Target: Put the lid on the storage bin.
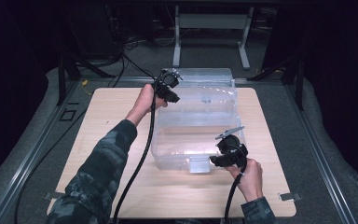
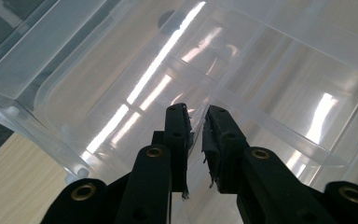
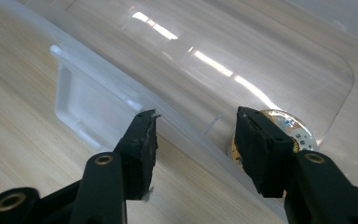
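While the large clear plastic storage box (image 1: 200,126) sits mid-table on the pale wooden tabletop (image 1: 98,140), the left gripper (image 2: 196,122) holds its jaws nearly closed at the box's far-left rim, whether pinching it I cannot tell. The right gripper (image 3: 196,126) (near corner) gapes wide astride the front wall beside a latch tab (image 3: 86,105).

The location is a laboratory or test bay. A light wooden tabletop (image 1: 121,186) sits within a metal rail frame (image 1: 37,149) lined with grey padding (image 1: 345,182). Black curtains (image 1: 9,70) enclose the sides. Loose cables (image 1: 130,44) and a white equipment stand (image 1: 212,23) occupy the floor behind.
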Tool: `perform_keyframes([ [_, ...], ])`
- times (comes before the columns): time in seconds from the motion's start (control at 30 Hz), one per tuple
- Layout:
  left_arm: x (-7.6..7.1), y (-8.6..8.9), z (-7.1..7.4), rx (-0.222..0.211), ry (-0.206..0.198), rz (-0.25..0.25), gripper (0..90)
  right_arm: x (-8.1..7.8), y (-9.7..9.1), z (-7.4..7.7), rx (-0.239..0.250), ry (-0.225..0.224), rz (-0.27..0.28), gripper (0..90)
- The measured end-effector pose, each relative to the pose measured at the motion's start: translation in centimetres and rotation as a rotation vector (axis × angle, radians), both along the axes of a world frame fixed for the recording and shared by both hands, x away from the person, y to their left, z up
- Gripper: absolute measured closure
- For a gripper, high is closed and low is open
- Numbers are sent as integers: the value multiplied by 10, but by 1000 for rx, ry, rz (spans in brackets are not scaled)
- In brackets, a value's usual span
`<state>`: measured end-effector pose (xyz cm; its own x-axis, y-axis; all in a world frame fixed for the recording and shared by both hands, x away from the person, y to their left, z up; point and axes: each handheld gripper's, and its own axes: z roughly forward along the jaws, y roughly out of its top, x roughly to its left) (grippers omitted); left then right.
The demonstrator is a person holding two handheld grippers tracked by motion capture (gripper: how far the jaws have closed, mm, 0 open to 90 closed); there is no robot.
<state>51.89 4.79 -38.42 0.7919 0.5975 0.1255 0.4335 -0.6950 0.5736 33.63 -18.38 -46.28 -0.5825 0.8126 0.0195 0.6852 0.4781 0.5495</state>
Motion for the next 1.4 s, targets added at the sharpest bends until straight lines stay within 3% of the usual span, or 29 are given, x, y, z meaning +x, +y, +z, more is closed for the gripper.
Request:
perform_keyframes([
  [0.2,-5,-1,3,8,-12,-15,809,0,0,0,0,-2,-5,490],
  [0.43,-9,2,9,-11,-8,-28,813,4,1,0,7,1,-7,490],
  [0.77,-22,5,18,-35,-34,-56,815,10,5,0,-2,-1,-23,490],
  [1.4,-40,12,22,-55,-75,-78,817,23,8,0,2,-1,-27,488],
])
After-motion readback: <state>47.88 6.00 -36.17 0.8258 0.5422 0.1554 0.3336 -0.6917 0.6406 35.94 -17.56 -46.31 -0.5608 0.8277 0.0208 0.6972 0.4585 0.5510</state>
